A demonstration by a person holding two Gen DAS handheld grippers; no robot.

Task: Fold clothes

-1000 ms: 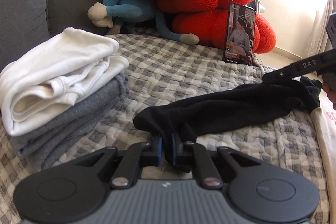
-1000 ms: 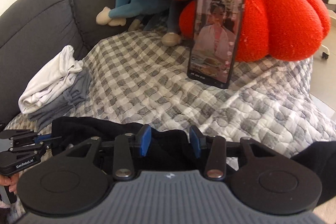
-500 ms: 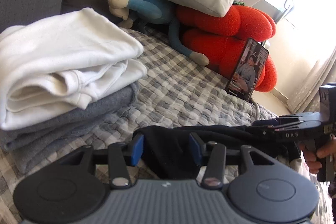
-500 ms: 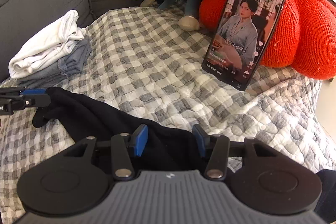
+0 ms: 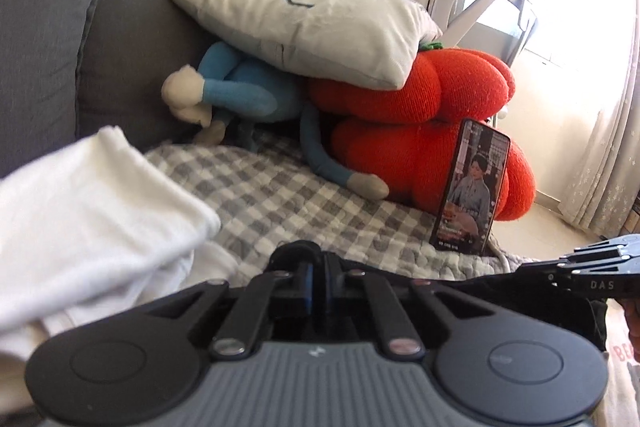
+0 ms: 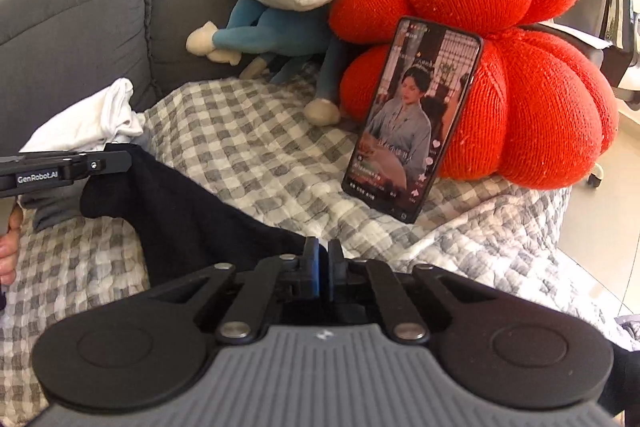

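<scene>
**Both grippers pinched on black garment, mid-fold**

Sofa [image 6: 72,27], grey, with checked quilt [image 6: 248,155] over the seat. Black garment [image 6: 192,223] stretched across the quilt between the two tools. Folded stack [image 5: 92,211], white over grey, sits at the left end, close by the left tool.

Left gripper [image 5: 316,279]: jaws closed to almost nothing, dark cloth bunched at the tips. Right gripper [image 6: 323,267]: likewise nearly closed, nipping the garment's near edge.

Step, as judged: both ends freshly gripped, cloth taut, ready for a fold. Next move likely calls for carrying both ends together, level and in step, so the fabric doubles without twisting or slipping out.

Writing: "GenRobot.AI" on the left tool's side, seen from the right wrist; "DAS" on the right tool, seen from the left wrist. Phone [image 6: 412,123] propped against red cushion [image 6: 532,107]; its captions are too small to read.
</scene>
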